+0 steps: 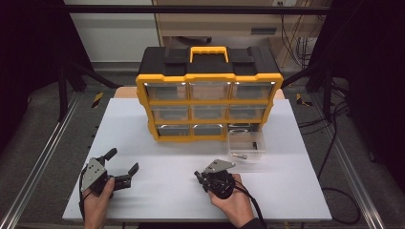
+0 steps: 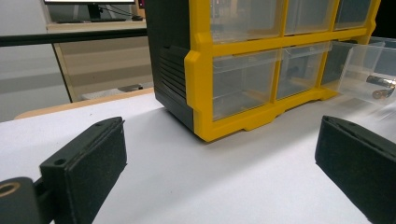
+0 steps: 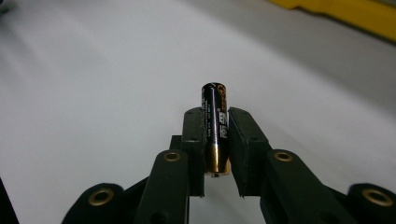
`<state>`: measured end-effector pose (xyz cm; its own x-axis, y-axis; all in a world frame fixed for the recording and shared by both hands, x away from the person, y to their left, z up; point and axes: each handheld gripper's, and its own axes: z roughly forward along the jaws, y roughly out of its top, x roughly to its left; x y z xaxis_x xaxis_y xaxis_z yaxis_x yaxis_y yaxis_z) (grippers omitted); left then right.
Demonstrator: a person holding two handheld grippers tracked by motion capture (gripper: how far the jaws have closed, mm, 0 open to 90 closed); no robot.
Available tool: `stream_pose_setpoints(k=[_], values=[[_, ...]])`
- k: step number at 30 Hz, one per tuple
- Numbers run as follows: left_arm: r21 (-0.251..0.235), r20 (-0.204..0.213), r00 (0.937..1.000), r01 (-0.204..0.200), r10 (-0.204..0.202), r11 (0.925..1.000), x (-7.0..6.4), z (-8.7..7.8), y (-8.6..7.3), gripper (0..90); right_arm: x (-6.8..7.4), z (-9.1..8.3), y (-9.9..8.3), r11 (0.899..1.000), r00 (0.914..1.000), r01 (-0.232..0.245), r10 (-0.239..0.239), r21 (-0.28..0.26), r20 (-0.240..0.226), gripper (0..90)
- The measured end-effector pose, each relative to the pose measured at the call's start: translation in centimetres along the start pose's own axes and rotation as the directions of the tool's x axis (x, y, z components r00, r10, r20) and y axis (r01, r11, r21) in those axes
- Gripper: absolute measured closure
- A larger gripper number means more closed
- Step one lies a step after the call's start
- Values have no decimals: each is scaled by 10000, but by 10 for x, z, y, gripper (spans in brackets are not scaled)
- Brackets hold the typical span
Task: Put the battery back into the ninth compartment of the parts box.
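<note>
black and gold, one battery (image 3: 215, 128) stands pinched between the pressed jaws of the right gripper (image 3: 215, 135), its gold end toward the camera in the right gripper view. in the high view that right gripper (image 1: 198, 175) sits at the near middle of the table, held in one hand (image 1: 234, 202), while the left gripper (image 1: 123, 161) is at the near left in the other hand (image 1: 95, 202), its two jaws spread wide with nothing between them. one yellow and black organizer (image 1: 208, 93) stands upright at the far middle of the table, with nine drawer places in three rows of three; the lower right place looks dark, apparently without its drawer. one clear drawer (image 1: 247, 144) lies on the table just in front of that corner, right of centre, holding at least two small batteries (image 1: 239, 155), one lighter and one dark; i cannot tell if there are more. the table (image 1: 143, 200) has a plain white top, with grey floor and metal rails on both sides, cables on the far right, and pale cabinets behind.
</note>
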<state>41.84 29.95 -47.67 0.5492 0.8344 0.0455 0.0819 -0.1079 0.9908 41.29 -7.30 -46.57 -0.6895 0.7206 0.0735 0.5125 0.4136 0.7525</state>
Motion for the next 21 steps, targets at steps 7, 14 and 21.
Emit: stream_pose_setpoints(k=[7,14,21], values=[[-8,-17,10000,13,-13,10000,0,0,0,18,-10,-18,7,9975,9999,-121,128,-701,96,767],[-53,-80,9999,91,-91,9999,2,-2,0,17,-26,-44,20,9890,9988,-314,364,-1443,318,767],[-53,-59,10000,68,-68,10000,1,-2,0,17,-43,-67,31,9821,9967,-353,482,-1849,656,767]])
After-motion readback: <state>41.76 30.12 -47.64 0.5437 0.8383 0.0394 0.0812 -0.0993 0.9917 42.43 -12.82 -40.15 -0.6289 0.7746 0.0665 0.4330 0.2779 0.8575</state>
